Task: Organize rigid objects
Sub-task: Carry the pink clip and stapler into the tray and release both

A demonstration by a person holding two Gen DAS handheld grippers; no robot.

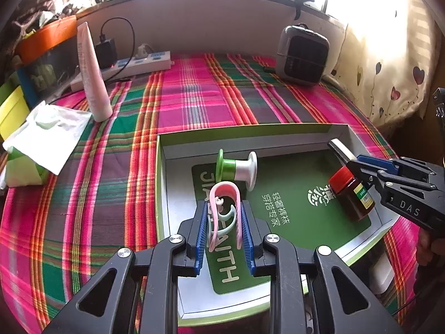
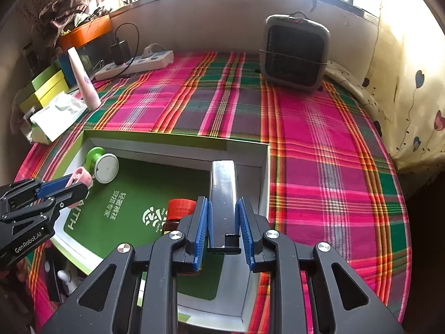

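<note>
Both grippers hang over the open green box (image 1: 160, 172), each closed on a load: left gripper (image 1: 224, 231) holds pink hooks (image 1: 222, 194) above the box's left side, right gripper (image 2: 222, 222) holds a metal bar (image 2: 222, 192) lengthwise along its right wall

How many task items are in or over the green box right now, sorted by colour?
Green and white: 1, the spool lying in the green box
Red-capped brown: 1, the bottle lying in the box
Pink: 1, the clip held in the left claw
Silver: 1, the metal bar held in the right claw
Total: 4
</note>
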